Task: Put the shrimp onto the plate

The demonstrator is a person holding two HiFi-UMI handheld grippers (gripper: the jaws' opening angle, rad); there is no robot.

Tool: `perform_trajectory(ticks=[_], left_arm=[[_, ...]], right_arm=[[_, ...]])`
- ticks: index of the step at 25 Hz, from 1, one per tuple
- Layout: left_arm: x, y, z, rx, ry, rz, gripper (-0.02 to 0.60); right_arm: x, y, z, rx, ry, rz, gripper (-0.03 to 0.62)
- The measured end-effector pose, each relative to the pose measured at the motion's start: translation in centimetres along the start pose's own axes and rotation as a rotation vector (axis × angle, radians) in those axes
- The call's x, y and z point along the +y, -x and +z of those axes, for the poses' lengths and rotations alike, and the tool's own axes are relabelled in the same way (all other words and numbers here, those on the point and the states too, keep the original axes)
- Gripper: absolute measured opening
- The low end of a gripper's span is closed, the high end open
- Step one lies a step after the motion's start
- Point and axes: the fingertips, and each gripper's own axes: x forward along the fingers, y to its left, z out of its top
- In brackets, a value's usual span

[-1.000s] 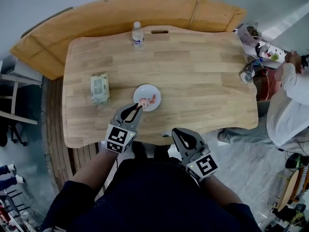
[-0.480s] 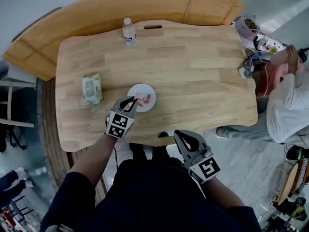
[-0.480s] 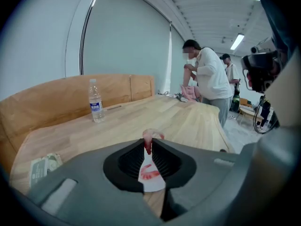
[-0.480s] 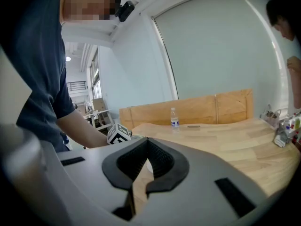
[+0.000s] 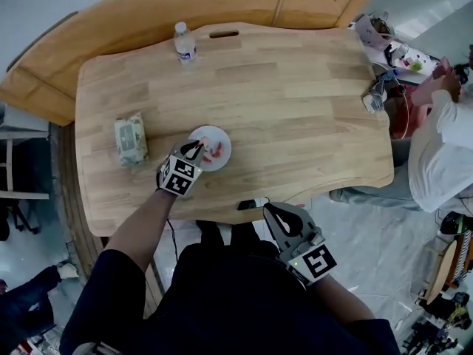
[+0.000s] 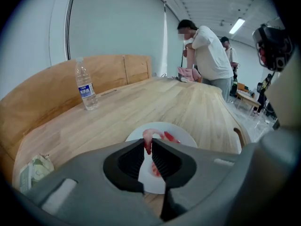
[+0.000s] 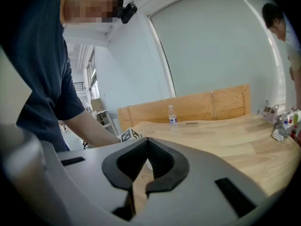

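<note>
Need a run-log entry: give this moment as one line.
left gripper: shut on shrimp, over plate | right gripper: shut, empty

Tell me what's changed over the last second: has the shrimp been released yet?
Not yet. The left gripper has edged in over the plate, its tongs still shut on the shrimp. The right gripper stays shut off the table edge; bottle and packet unmoved.

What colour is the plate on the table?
Plain white plate, clearest in the left gripper view, beneath the shrimp.
</note>
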Motion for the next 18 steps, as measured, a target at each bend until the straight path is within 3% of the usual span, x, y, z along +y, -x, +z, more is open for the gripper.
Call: perform_trajectory(ticks=[18], left_arm=[[0.1,-3.5,-1.8,0.103,-0.077,-0.047,0.054]], right_arm=[[-1.6,0.7,-1.4,0.026,-0.049,-0.032,0.011]])
